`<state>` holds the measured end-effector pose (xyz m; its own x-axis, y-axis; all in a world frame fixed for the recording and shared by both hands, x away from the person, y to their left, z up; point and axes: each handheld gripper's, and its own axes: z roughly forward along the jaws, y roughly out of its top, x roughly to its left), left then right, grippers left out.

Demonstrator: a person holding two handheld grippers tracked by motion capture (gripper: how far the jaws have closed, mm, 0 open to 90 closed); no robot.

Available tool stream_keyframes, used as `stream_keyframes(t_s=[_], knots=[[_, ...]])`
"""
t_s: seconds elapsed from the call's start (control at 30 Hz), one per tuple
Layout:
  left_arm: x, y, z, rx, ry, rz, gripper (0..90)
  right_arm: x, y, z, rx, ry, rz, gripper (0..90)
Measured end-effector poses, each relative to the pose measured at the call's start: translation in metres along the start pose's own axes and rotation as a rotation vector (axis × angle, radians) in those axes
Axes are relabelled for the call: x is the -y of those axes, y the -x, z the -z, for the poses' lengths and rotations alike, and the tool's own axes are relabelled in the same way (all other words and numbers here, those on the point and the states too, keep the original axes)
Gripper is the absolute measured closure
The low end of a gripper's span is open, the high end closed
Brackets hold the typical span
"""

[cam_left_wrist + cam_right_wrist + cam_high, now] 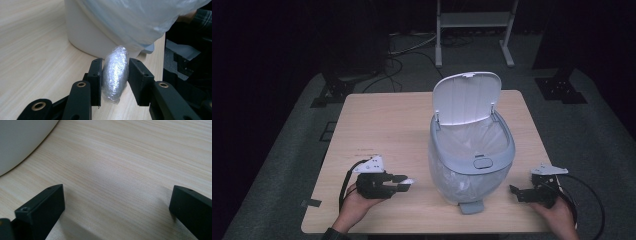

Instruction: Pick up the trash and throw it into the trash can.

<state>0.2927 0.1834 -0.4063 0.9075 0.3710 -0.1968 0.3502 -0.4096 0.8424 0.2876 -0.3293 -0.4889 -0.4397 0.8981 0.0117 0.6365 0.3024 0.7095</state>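
Near the table's [377, 120] front edge, left of the open-lidded bin [471, 160], the left gripper [115, 75] is clamping a crumpled plastic wad [115, 72], while the right gripper [117, 205] is gaping wide at the front right corner.

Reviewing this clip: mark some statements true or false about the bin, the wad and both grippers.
1. The left gripper is clamped on a crumpled plastic wad. True.
2. The bin has its lid closed. False: the lid stands open.
3. The right gripper holds a cup. False: its jaws stand wide apart over bare table.
4. The bin has a clear bag liner. True.
5. The wad is already inside the bin. False: it is outside, beside the bin's wall.
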Motion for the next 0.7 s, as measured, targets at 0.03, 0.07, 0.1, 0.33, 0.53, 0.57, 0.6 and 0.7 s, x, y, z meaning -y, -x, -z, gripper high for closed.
stream_keyframes(t_s=[0.03, 0.07, 0.1, 0.33, 0.53, 0.57, 0.6, 0.7], knots=[[-0.002, 0.000, 0.001, 0.003, 0.004, -0.002, 64.1, 0.000, 0.000, 0.000, 0.000, 0.000, 0.000, 0.0], [-0.004, 0.000, 0.001, 0.005, 0.007, -0.005, 64.1, 0.000, 0.000, 0.000, 0.000, 0.000, 0.000, 0.0], [-0.007, 0.001, 0.002, 0.011, 0.010, -0.006, 64.1, 0.000, 0.000, 0.000, 0.000, 0.000, 0.000, 0.0], [-0.023, 0.004, 0.008, 0.030, 0.032, -0.023, 64.1, 0.000, 0.000, 0.000, 0.000, 0.000, 0.000, 0.0], [-0.038, 0.007, 0.014, 0.045, 0.049, -0.035, 64.1, 0.000, 0.000, 0.000, 0.000, 0.001, 0.000, 0.0], [-0.040, 0.007, 0.015, 0.048, 0.052, -0.035, 64.2, 0.000, 0.000, 0.000, 0.000, 0.001, 0.001, 0.0], [-0.043, 0.008, 0.016, 0.052, 0.053, -0.039, 64.2, 0.000, 0.000, 0.000, 0.000, 0.000, 0.000, 0.0], [-0.050, 0.009, 0.017, 0.059, 0.058, -0.046, 64.2, 0.000, 0.000, 0.000, 0.000, 0.001, 0.001, 0.0]])
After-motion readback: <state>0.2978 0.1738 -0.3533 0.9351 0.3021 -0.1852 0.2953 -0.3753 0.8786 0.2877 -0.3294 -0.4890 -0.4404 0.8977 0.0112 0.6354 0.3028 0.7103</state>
